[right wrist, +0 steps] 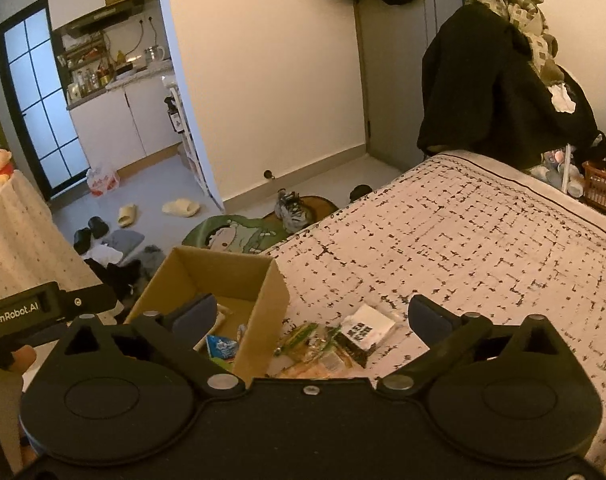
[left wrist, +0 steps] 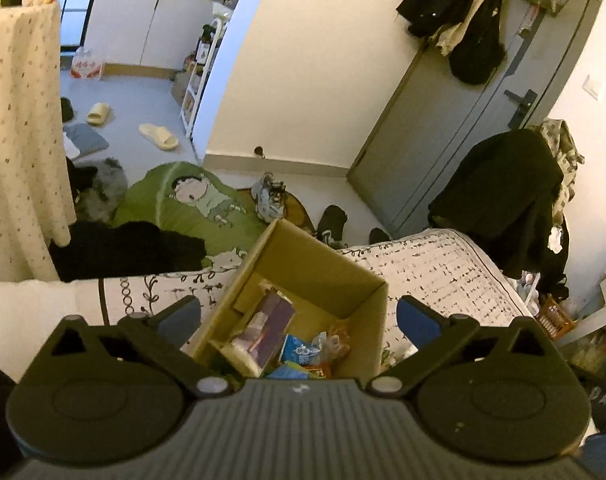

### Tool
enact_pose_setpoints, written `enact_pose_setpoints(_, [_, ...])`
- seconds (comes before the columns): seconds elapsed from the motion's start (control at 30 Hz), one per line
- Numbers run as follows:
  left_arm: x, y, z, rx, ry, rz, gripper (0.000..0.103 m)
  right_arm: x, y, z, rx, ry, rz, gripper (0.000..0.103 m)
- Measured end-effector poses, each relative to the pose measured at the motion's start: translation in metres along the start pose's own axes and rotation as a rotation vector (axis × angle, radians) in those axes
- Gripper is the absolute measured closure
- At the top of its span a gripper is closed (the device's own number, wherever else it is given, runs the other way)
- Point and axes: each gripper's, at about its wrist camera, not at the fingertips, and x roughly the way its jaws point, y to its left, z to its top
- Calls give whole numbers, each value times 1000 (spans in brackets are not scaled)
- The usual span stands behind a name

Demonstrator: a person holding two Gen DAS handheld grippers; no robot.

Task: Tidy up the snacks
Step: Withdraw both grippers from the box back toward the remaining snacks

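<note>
While both tools gape empty, left tool (left wrist: pixel 299 316) over the open brown cardboard box (right wrist: pixel 263 280) on the patterned bed (right wrist: pixel 463 240), right tool (right wrist: pixel 311 314) above loose snack packets (right wrist: pixel 323 350) beside it: pinch one flat packet squarely, clear the box wall.

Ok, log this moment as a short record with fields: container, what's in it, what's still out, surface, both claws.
container: cardboard box, open-topped, standing on the bed
in the box: purple packet, blue packet, other wrapped snacks
still out: white packet with black print and a small pile of snack packets, on the bed beside the box
surface: bed cover, white with dark pattern
left claw: open, empty, above the box
right claw: open, empty, above the loose snacks
</note>
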Motion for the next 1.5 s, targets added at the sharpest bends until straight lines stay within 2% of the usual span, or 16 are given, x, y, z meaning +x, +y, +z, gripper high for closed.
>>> enact_pose_setpoints(0.13, [4,-10,-1,18,11,-20,0,-1,-16,4,-34,7,-19,0])
enact_pose_setpoints(0.27, [8,-21,-4,21,12,-30,0,4,-43,6,71,27,-4,0])
enact_pose_setpoints(0.43, [16,-37,-10,40,50,-66,0,11,-63,6,103,70,19,0])
enact_pose_setpoints(0.63, [26,-59,-21,109,119,-79,0,14,-97,10,194,69,-22,0])
enact_pose_setpoints(0.77, [33,-73,-28,121,148,-79,0,15,-115,9,204,71,-56,0])
enact_pose_setpoints(0.9, [34,-88,-35,149,122,-99,0,16,-138,6,210,65,-85,0])
enact_pose_setpoints(1.03, [36,-105,-48,181,84,-140,1,20,-162,-3,283,71,-99,7])
enact_pose_setpoints(1.17, [46,-120,-62,195,78,-141,3,27,-177,-10,316,87,-101,10])
enact_pose_setpoints(1.3, [56,-127,-76,219,64,-132,3,34,-183,-14,354,102,-60,14])
enact_pose_setpoints(1.5, [78,-136,-94,260,60,-107,9,58,-176,-17,379,162,33,28])
